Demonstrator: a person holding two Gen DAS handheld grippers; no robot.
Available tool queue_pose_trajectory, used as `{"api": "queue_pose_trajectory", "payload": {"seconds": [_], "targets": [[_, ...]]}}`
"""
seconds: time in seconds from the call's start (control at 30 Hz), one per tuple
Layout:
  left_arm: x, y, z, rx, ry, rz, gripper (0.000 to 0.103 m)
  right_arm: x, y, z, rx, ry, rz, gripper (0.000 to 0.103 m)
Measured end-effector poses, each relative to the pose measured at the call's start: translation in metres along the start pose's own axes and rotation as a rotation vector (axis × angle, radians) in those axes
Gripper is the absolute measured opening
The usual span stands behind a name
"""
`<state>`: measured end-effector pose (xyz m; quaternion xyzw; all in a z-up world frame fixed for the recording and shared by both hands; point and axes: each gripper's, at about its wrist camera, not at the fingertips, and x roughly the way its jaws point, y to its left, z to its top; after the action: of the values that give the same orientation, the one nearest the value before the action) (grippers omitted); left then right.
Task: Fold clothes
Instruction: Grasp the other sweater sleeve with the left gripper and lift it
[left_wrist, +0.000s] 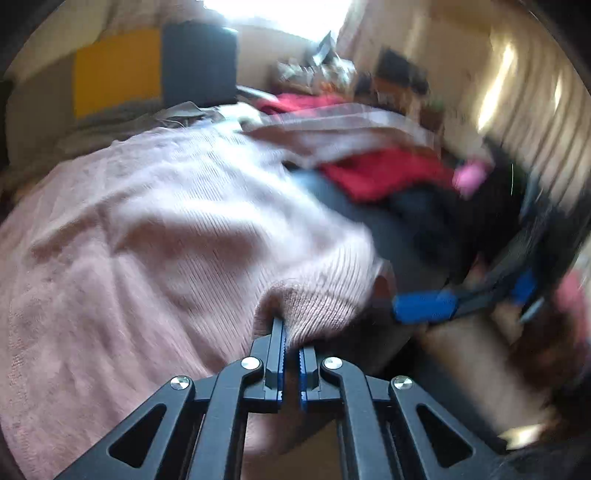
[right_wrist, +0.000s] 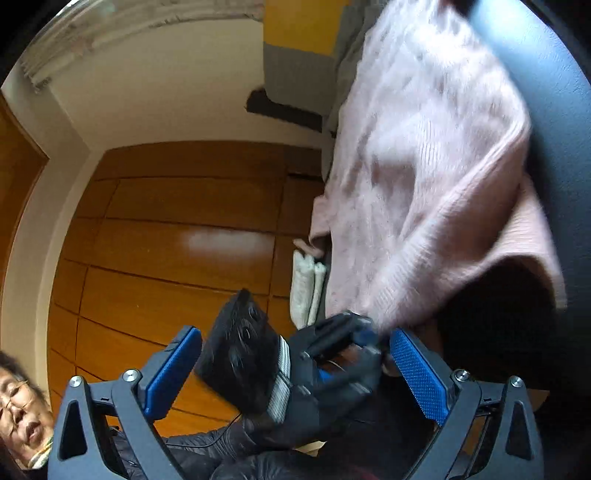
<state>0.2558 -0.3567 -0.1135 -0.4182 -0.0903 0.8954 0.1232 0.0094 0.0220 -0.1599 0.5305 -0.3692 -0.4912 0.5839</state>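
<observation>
Pink sweater (left_wrist: 155, 221) hangs unfolded by its hem, pinched in the left gripper (left_wrist: 291, 336); right gripper (right_wrist: 295, 373) gapes wide, folding unfinished.

My left black two-finger tool with blue ribbed pads (left_wrist: 291, 343) has its jaws pinched nearly together, gripping a fold of cloth. My right black tool with blue textured pads (right_wrist: 295, 365) stands with its jaws spread wide, holding nothing. Between them shows my left hand in a dark glove (right_wrist: 325, 387).
</observation>
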Motion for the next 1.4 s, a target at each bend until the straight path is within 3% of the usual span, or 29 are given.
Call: {"api": "queue_pose_trajectory", "payload": {"seconds": [0.1, 0.17, 0.2, 0.33, 0.4, 0.53, 0.67, 0.77, 0.87, 1.0, 1.13, 1.2, 1.27, 1.3, 1.4], "targets": [[-0.041, 0.019, 0.038, -0.044, -0.079, -0.073, 0.004, -0.031, 0.01, -0.005, -0.082, -0.093, -0.167, 0.103], [-0.059, 0.023, 0.064, -0.024, -0.102, -0.095, 0.004, -0.035, 0.028, -0.017, -0.237, -0.08, -0.371, 0.102], [-0.065, 0.023, 0.077, -0.007, -0.106, -0.1, 0.004, -0.036, 0.037, -0.024, -0.318, -0.071, -0.474, 0.096], [-0.079, 0.009, 0.116, 0.083, -0.101, -0.1, 0.004, 0.009, 0.065, -0.058, -0.606, 0.109, -0.7, 0.077], [-0.081, -0.002, 0.128, 0.136, -0.097, -0.086, 0.004, 0.039, 0.069, -0.074, -0.731, 0.188, -0.755, 0.073], [-0.086, -0.014, 0.134, 0.187, -0.073, -0.068, 0.004, 0.111, 0.073, -0.098, -1.028, 0.269, -0.785, 0.073], [-0.087, -0.014, 0.128, 0.179, -0.068, -0.07, 0.004, 0.168, 0.062, -0.077, -1.131, 0.267, -0.857, 0.073], [-0.087, -0.005, 0.127, 0.162, -0.081, -0.085, 0.004, 0.192, 0.039, -0.045, -1.01, 0.258, -0.915, 0.074], [-0.085, 0.002, 0.127, 0.141, -0.089, -0.103, 0.004, 0.192, 0.032, -0.043, -0.911, 0.263, -0.91, 0.076], [-0.078, 0.01, 0.127, 0.106, -0.092, -0.132, 0.004, 0.191, 0.032, -0.086, -0.922, 0.386, -0.846, 0.076], [-0.069, 0.012, 0.128, 0.071, -0.088, -0.201, 0.004, 0.198, 0.033, -0.12, -0.939, 0.432, -0.85, 0.095], [-0.063, 0.004, 0.128, 0.074, -0.081, -0.255, 0.004, 0.194, 0.037, -0.12, -0.907, 0.443, -0.809, 0.095], [-0.054, -0.006, 0.127, 0.088, -0.064, -0.301, 0.004, 0.185, 0.046, -0.124, -0.834, 0.514, -0.635, 0.087], [-0.048, -0.01, 0.127, 0.094, -0.042, -0.33, 0.004, 0.183, 0.048, -0.132, -0.836, 0.562, -0.606, 0.08], [-0.027, -0.018, 0.126, 0.093, 0.012, -0.378, 0.005, 0.179, 0.048, -0.157, -0.881, 0.661, -0.625, 0.08]]}}
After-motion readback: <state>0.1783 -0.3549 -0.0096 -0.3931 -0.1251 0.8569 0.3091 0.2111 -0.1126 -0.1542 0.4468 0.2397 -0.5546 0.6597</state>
